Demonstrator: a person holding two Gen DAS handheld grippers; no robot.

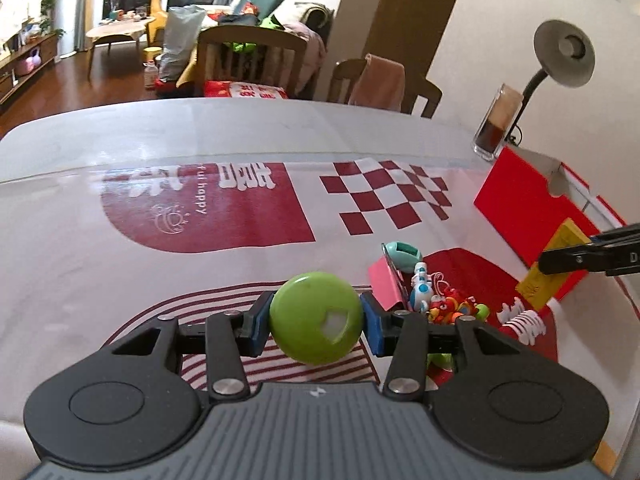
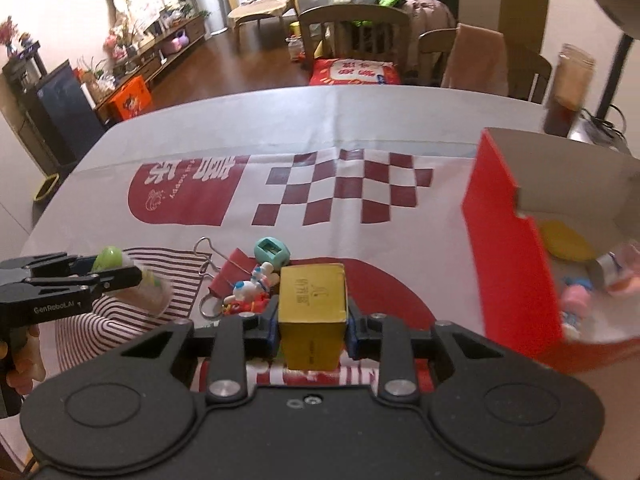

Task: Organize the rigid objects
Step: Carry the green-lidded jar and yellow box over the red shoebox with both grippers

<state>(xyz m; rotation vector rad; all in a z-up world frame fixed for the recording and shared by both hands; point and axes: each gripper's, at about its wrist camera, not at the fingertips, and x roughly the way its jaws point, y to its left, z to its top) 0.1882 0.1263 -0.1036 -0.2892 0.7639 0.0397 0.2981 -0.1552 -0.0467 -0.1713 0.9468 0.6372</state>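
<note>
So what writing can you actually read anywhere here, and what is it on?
"GenRoboLAI": left gripper, on its side; the last letters are unsure.
"happy": tablecloth, upside down beside large white Chinese characters I cannot make out.
"D": right gripper, one letter at the picture's edge.
Yellow box: dark printed characters, too blurred.
Red chair cushion: white characters, too blurred.

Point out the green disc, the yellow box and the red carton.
green disc (image 1: 316, 318), left wrist view, centre of its flat face.
yellow box (image 2: 313, 294), right wrist view, its top face with print.
red carton (image 2: 508, 248), right wrist view, its red outer side wall.
</note>
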